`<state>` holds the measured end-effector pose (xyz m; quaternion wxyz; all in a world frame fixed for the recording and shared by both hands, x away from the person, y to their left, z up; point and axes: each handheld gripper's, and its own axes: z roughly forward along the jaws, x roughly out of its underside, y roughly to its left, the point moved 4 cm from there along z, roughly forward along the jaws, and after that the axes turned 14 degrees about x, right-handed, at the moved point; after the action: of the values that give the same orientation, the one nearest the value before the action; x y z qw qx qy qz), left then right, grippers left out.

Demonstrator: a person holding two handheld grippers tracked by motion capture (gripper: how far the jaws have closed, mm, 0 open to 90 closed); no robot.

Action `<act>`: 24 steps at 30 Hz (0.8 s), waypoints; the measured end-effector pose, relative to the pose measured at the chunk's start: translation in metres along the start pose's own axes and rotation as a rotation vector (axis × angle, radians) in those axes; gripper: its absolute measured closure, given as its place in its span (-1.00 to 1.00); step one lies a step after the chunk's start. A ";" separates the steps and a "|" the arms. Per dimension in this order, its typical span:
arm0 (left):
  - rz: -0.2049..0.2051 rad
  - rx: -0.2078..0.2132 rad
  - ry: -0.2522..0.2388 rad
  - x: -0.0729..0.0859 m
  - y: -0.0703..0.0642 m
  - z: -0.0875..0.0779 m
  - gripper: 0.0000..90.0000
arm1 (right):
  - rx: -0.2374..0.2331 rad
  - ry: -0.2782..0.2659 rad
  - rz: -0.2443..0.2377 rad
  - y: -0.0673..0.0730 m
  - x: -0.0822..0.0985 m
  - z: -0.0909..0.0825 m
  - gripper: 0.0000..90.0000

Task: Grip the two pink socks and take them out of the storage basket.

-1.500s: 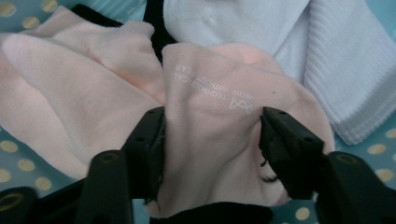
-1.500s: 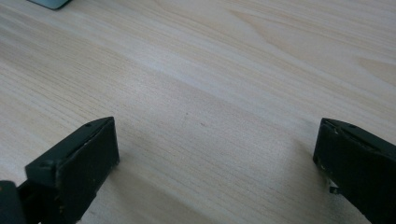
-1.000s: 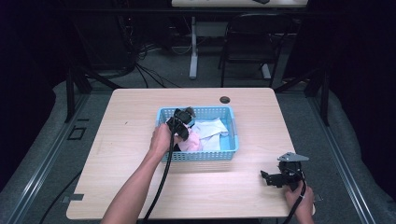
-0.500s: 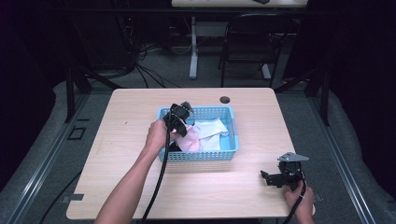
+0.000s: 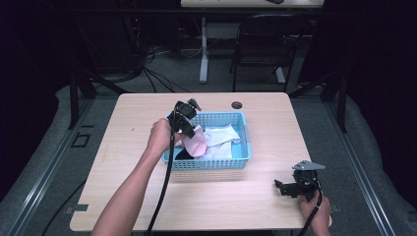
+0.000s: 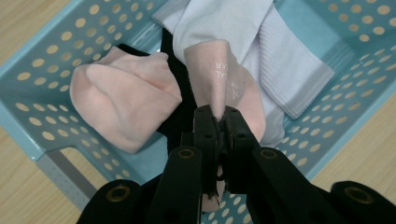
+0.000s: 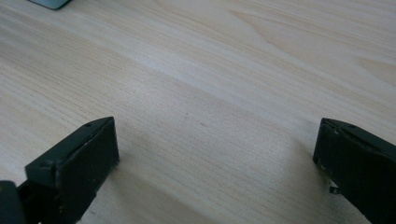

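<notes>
Left gripper view: a pink sock (image 6: pixel 219 88) is pinched between the pressed-together jaws of the left gripper (image 6: pixel 222 122); it is held above the blue basket (image 6: pixel 28 116), over a second pink sock (image 6: pixel 123 100), a black one and white ones; right of the basket, the right gripper (image 7: pixel 215 154) is rested on the table (image 7: pixel 224 70), jaws spread wide.

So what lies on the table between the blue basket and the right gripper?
Nothing: in the high view the stretch of table between the blue basket and the open right gripper is bare wood. The right gripper view likewise shows plain tabletop between its jaws.
</notes>
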<state>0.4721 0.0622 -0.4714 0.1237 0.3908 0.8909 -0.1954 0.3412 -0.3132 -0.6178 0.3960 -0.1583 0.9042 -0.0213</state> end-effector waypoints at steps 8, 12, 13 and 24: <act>0.012 0.007 -0.005 -0.003 -0.004 -0.018 0.91 | 0.000 0.000 0.000 0.000 0.000 0.000 -1.00; 0.014 0.009 0.005 -0.002 -0.005 -0.024 0.91 | 0.000 0.000 0.000 0.000 0.000 0.000 -1.00; 0.014 0.007 0.005 -0.002 -0.005 -0.025 0.91 | 0.000 0.000 0.000 0.000 0.000 0.000 -1.00; 0.033 -0.003 -0.012 -0.003 -0.010 -0.050 0.91 | 0.000 0.000 0.000 0.000 0.000 0.000 -1.00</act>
<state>0.4639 0.0764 -0.4226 0.1327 0.4043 0.8838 -0.1943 0.3412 -0.3132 -0.6178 0.3962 -0.1583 0.9041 -0.0213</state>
